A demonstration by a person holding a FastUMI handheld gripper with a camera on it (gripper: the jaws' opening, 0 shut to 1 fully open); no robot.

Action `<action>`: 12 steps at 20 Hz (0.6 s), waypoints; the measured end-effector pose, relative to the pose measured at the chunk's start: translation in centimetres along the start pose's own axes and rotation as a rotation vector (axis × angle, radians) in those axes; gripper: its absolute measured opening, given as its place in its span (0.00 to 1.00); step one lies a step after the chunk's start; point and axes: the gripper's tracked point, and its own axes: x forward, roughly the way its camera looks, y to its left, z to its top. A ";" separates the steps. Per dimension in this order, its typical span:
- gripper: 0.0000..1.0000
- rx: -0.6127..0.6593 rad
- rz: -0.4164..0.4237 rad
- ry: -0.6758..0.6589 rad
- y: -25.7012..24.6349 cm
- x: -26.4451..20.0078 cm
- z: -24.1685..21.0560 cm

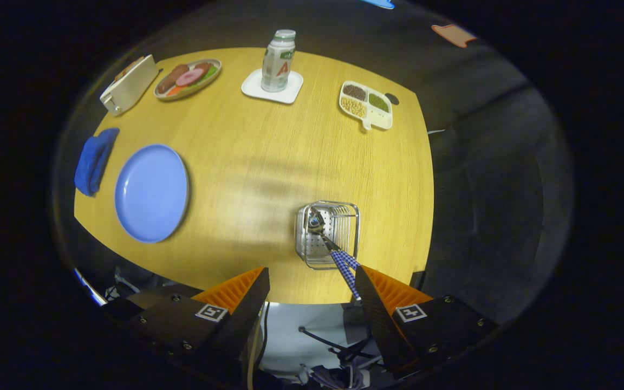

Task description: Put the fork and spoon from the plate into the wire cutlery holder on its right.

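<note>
The wire cutlery holder (328, 234) stands on the wooden table (268, 162), just ahead of my fingers. Inside it lean two utensils with blue checked handles (344, 267); their metal heads (316, 222) rest in the basket, and I cannot tell fork from spoon. The handles stick out toward my right finger and pass close by its tip. The blue plate (151, 192) lies bare, left of the holder. My gripper (312, 284) hovers high above the table's near edge, open, with nothing between its fingers.
Across the far side stand a white toaster (128, 85), a plate of food (187, 79), a bottle (278, 59) on a white coaster, and a divided tray of beans (366, 104). A blue cloth (94, 161) lies left of the plate. The floor shows below.
</note>
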 end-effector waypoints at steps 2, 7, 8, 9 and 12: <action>0.97 0.072 0.061 -0.071 2.5 -0.5 0.1; 0.96 0.094 0.130 -0.234 7.0 -1.4 1.9; 0.97 0.100 0.136 -0.297 8.1 -1.9 3.0; 0.97 0.110 0.132 -0.372 9.1 -2.7 4.2; 0.97 0.161 0.147 -0.658 11.8 -6.0 8.6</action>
